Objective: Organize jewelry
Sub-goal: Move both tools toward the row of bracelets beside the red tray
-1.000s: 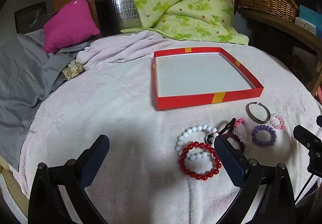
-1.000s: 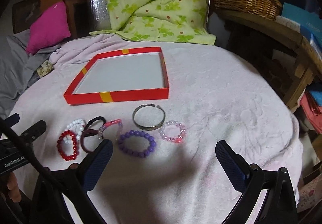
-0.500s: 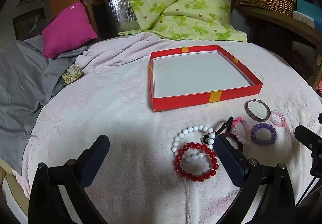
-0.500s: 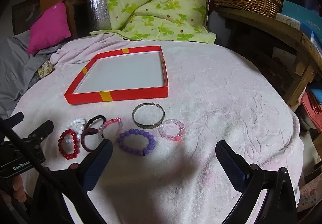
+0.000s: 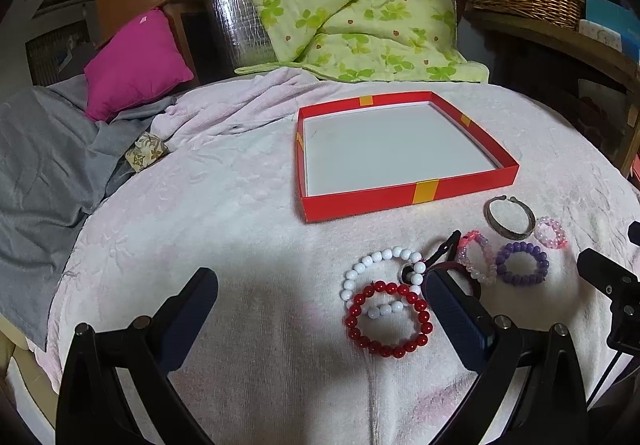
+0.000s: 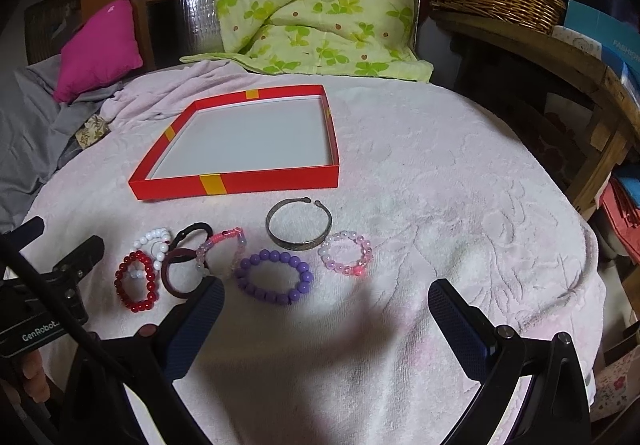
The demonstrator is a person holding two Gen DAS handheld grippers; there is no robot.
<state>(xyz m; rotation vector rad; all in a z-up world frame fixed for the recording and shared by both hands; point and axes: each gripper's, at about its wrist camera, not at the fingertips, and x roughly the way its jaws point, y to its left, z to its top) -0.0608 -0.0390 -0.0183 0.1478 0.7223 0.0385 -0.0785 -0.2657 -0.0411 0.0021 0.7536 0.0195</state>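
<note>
The red beads (image 5: pixel 387 320) lie just ahead of the left gripper (image 5: pixel 320 309), inside its wide-spread jaws and hard against the right-hand finger, so this hand looks the nearer for a first pick. It is a flat ring of round glossy beads, no long axis to speak of, overlapping the white beads (image 5: pixel 382 265) on their near side. Beyond the right finger tip sit a dark band, a pink-clear strand (image 5: pixel 476 259), the purple beads (image 5: pixel 520 263), a metal cuff (image 5: pixel 510 219) with a gap in it, and a small pink ring (image 5: pixel 552 232).

The right gripper (image 6: pixel 324 309), also wide and holding nothing, has the purple beads (image 6: pixel 274 277) just ahead, near its left finger.

The red tray (image 5: pixel 408 197), shallow and bare inside, stands farther out, beyond both jaws. All rests on a soft, embossed pale cloth (image 5: pixel 200 205), which may yield under a pinch.
</note>
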